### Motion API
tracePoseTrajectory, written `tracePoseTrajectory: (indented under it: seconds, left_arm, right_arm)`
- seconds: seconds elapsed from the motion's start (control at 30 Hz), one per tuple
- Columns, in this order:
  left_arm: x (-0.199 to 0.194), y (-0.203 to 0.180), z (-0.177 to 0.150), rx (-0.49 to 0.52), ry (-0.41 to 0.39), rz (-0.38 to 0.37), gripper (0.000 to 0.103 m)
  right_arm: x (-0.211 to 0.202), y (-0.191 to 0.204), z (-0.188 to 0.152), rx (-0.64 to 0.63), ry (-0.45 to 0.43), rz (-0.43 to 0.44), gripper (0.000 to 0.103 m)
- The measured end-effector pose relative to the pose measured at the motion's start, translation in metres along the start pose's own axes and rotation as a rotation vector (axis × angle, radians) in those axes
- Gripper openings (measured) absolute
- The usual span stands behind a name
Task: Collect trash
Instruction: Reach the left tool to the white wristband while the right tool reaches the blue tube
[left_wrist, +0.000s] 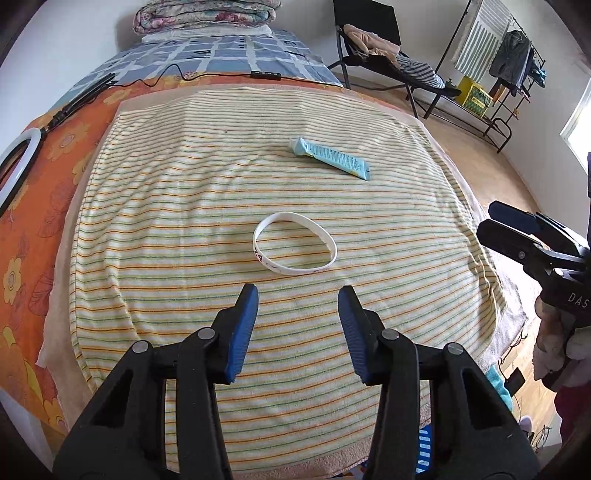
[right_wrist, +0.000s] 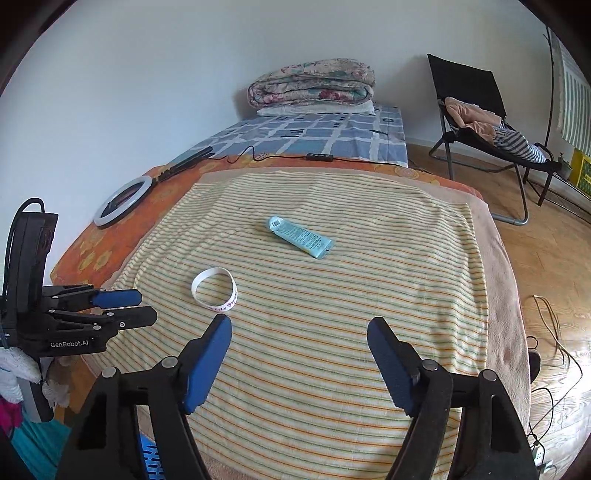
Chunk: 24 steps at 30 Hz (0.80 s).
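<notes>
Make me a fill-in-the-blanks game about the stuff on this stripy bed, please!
1. The white wristband is shaped like a ____.
2. The light blue tube lies on the ____ towel.
3. The left gripper has its jaws ____, with nothing between them.
4. Of the two pieces of trash, the ____ lies closer to the left gripper.

Missing words: ring; striped; open; wristband

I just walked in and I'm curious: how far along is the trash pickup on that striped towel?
Nothing looks collected yet. The white wristband and the blue tube both lie untouched on the striped towel. Nothing is in hand: the left gripper and right gripper hover with jaws open and empty, the left one lined up just short of the wristband. Both items are left to grab; where they should be dropped is not clear.
</notes>
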<state>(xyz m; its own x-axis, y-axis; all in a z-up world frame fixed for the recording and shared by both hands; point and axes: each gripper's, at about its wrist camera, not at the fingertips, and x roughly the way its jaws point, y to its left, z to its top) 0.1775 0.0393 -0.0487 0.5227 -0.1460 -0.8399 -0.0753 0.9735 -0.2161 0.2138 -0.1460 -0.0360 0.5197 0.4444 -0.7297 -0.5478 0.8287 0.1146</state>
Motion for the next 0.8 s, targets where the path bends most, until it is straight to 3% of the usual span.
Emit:
tracePoseTrajectory:
  seconds: [0.13, 0.33, 0.47, 0.67, 0.8]
  left_arm:
    - [0.02, 0.005, 0.012, -0.004, 0.025, -0.009, 0.036]
    - [0.042, 0.016, 0.021, -0.008, 0.042, -0.001, 0.036]
    - [0.055, 0.022, 0.025, -0.019, 0.061, -0.007, 0.028]
    - [0.067, 0.025, 0.032, -0.015, 0.07, -0.021, 0.028]
    - [0.073, 0.024, 0.034, 0.019, 0.064, 0.006, 0.009]
  right_arm:
    - [0.034, 0.003, 0.02, -0.046, 0.032, 0.012, 0.07]
    - [0.089, 0.001, 0.042, -0.059, 0.086, 0.035, 0.06]
    - [0.118, 0.007, 0.05, -0.106, 0.108, 0.029, 0.059]
    - [0.152, 0.018, 0.06, -0.178, 0.136, 0.016, 0.056]
    - [0.172, 0.022, 0.067, -0.213, 0.153, -0.004, 0.055]
